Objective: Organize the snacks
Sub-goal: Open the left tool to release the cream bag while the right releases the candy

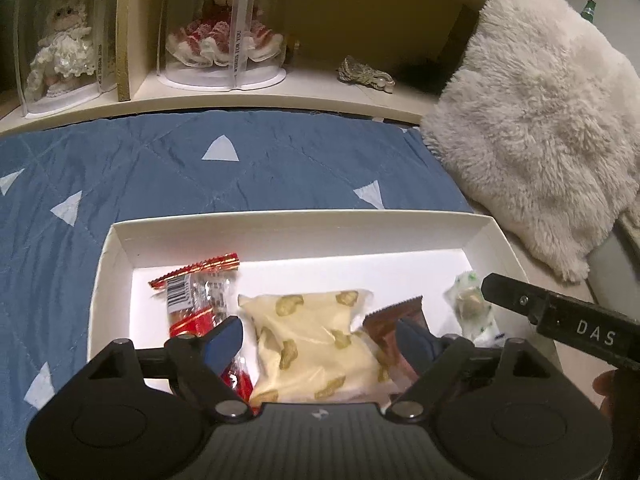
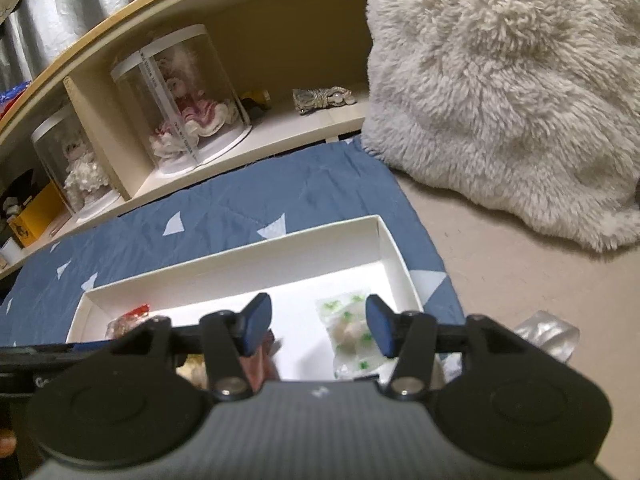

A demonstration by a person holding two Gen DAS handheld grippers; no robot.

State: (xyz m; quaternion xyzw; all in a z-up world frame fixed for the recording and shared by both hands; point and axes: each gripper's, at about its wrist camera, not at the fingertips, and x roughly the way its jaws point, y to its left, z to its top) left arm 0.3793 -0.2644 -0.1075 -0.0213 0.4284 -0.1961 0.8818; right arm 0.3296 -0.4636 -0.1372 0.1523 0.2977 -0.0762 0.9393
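A white open box [image 1: 116, 276] is seen on a blue quilt [image 1: 160, 168], and four snacks are held in it. At the left a red-and-clear wrapper [image 1: 192, 300] is laid; next a cream packet printed with peanuts [image 1: 312, 336]; then a brown wrapper [image 1: 396, 316]; at the right a clear packet with green marks [image 1: 468, 304].

The left gripper [image 1: 320, 340] is held over the box with its jaws spread wide; the peanut packet is straddled by the blue pads, but no pressing is seen and nothing is lifted. The right gripper [image 2: 318, 328] is opened partway above the box floor; the green-marked packet [image 2: 348, 332] is seen just inside its right pad, not clamped.

Behind, two dolls in clear round cases [image 1: 224, 24] are kept on a shelf.
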